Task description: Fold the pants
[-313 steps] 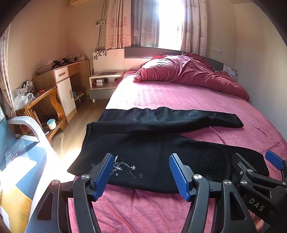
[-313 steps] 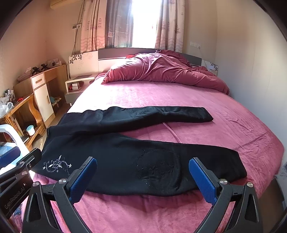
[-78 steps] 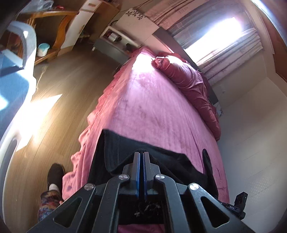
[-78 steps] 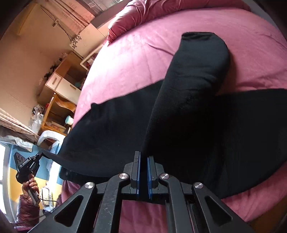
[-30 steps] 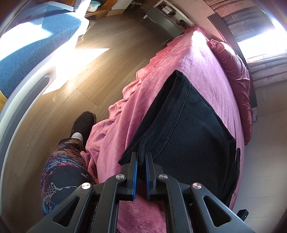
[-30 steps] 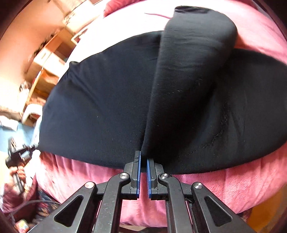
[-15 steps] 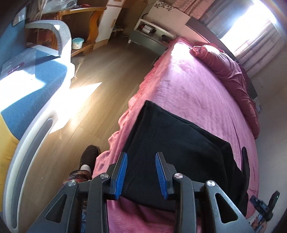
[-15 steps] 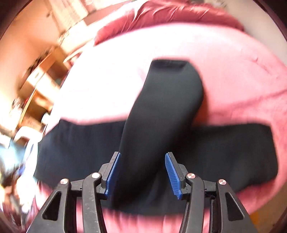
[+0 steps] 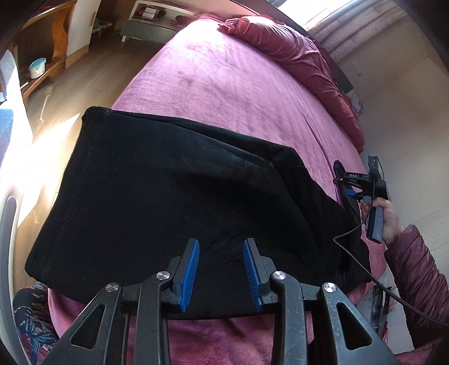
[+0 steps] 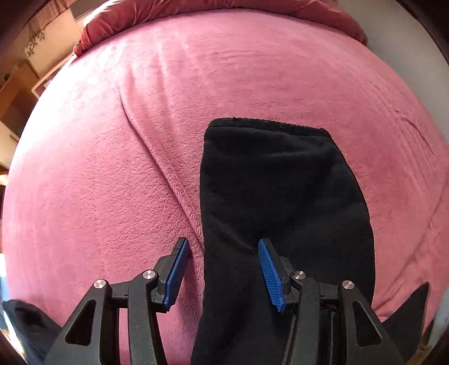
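Observation:
The black pants (image 9: 168,182) lie flat across the near side of the pink bed (image 9: 224,78), the stitched waistband to the left. My left gripper (image 9: 221,244) hovers over their near part, open, with nothing pinched. Off to the right a hand (image 9: 390,216) holds my right gripper (image 9: 343,182). The right wrist view shows one pant leg (image 10: 280,196) folded up across the bed, cuff at the far end. My right gripper (image 10: 223,243) straddles that leg's left edge. Its jaws are closing, and the pads (image 10: 269,269) stand clear of the cloth.
A crumpled dark red quilt (image 9: 294,56) lies at the head of the bed. Wooden floor, a nightstand (image 9: 151,19) and a desk shelf with a cup (image 9: 36,67) are to the left. A patterned trouser leg (image 9: 28,323) is at the lower left. A pale wall runs along the right.
Both grippers let go of the pants and opened. The left one swung right over the waist part. The right one moved along the bed above the folded-over leg.

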Motion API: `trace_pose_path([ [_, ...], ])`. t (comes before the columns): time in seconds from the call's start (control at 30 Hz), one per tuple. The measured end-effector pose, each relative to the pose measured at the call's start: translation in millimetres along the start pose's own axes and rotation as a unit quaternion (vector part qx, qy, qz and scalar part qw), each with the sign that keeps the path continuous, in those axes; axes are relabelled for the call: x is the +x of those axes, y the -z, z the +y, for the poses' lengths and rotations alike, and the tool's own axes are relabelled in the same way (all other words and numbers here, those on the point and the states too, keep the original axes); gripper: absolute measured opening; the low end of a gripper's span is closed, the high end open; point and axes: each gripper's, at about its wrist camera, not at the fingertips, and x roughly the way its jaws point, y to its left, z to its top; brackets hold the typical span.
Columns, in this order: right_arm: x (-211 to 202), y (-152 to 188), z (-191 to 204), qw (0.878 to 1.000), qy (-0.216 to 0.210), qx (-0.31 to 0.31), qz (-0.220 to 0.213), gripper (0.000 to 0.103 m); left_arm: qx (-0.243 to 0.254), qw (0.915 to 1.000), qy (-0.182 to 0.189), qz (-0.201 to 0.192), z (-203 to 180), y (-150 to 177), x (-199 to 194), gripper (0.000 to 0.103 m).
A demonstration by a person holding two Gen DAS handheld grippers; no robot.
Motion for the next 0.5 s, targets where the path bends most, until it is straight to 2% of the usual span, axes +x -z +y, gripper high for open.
trace_pose_path([
  [0.03,-2.6,0.5,0.9,1.0,0.009,-0.008,-0.001,0.018,0.003,1.0,0.0,0.003,-2.4,0.4,2.0,0.033],
  [0.07,-6.5,1.7,-2.9,1.0,0.007,-0.012,-0.004,0.006,0.006,0.9999,0.004,0.007,-4.9,0.7,4.1,0.033],
  [0.17,-34.7,11.7,-24.1,0.999,-0.016,0.006,-0.032,0.006,0.025,0.9996,0.009,0.013,-16.1,1.8,8.6,0.033],
  [0.27,-84.5,31.8,-62.7,0.992,-0.076,0.05,-0.09,0.006,0.046,0.9987,0.017,0.012,-27.5,-1.0,10.2,0.033],
  [0.37,-145.5,65.0,-109.5,0.975,-0.129,0.104,-0.15,0.006,0.059,0.9978,0.026,0.013,-38.5,-3.9,13.9,0.033],
  [0.5,-194.5,125.2,-187.6,0.945,-0.175,0.193,-0.199,0.006,0.075,0.9963,0.038,0.02,-54.9,-3.8,20.5,0.033],
])
